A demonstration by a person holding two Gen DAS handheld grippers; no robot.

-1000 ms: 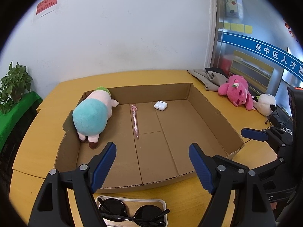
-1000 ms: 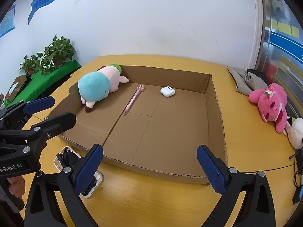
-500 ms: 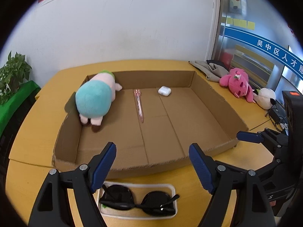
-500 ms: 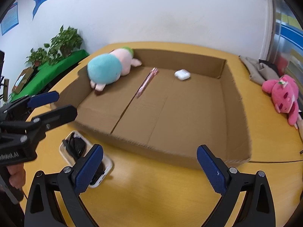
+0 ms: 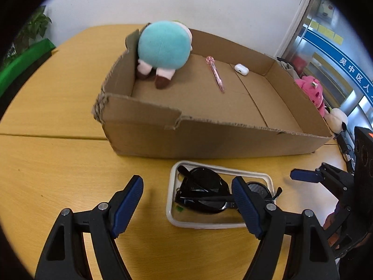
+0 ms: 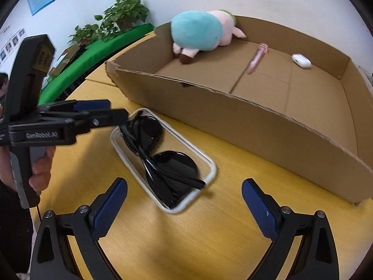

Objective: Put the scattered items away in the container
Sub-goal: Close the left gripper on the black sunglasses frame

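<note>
While both your grippers hung low over the table (image 5: 58, 154), the main risk was a bad pinch on the small tray. Your left gripper (image 5: 187, 204) stood released, wide, with one pad over the sunglasses (image 5: 205, 192) and the other over bare wood. Closing from there would likely have caught a lens or temple arm, tilted the tray, or skidded it against the box wall. Your right gripper (image 6: 184, 206) was also released, empty, near the tray's near corner; two tools converging could have clashed.

Containers, largest first:
- Cardboard box (image 5: 209, 140), open top, torn front rim. Held a teal plush toy (image 5: 163, 46) in the far left corner, a pink pen (image 5: 215, 74) mid-floor, a white earbud case (image 5: 241, 67) near the back wall. Most of the floor bare.
- White tray (image 6: 209, 163), just beside the box front, outside it. Held only the folded black sunglasses, not yet boxed.
</note>
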